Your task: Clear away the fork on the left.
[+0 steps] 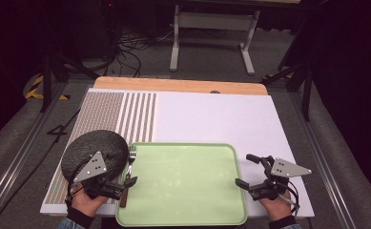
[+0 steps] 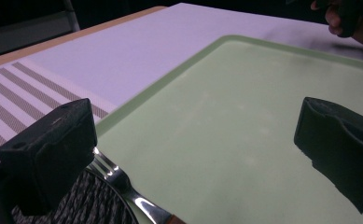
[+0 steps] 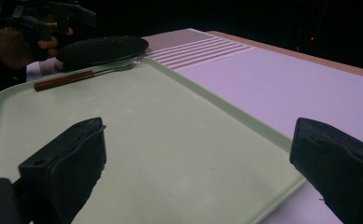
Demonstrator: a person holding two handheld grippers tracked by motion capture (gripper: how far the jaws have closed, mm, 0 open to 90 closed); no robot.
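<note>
Between the jaws of the left gripper (image 1: pixel 126 183) nothing is being held: they are standing wide apart, with the fork (image 1: pixel 128 175) lying just beside the left jaw, its wooden handle on the left rim of the green tray (image 1: pixel 183 191) and its tines pointing away from the person, near the dark round plate (image 1: pixel 95 151). Seen from the left gripper view, the metal neck of the fork (image 2: pixel 128 189) is passing under the left jaw, over the edge of the plate (image 2: pixel 88 203), and I cannot tell if the jaw is touching it. My judgement is that the fork is being set on the tray or is about to be taken from it; the pictures are not deciding which. For a pick, the next move is asking the left gripper to come over the handle and close across it; for a release, to lift straight away without dragging the fork. On the other side, the right gripper (image 1: pixel 249 171) is waiting with open, empty jaws at the right rim of the tray. Inside the tray nothing is lying except the fork at its edge, and the plate is carrying nothing. Both are resting on the white mat (image 1: pixel 211 119) covering the tabletop (image 1: pixel 173 85).
</note>
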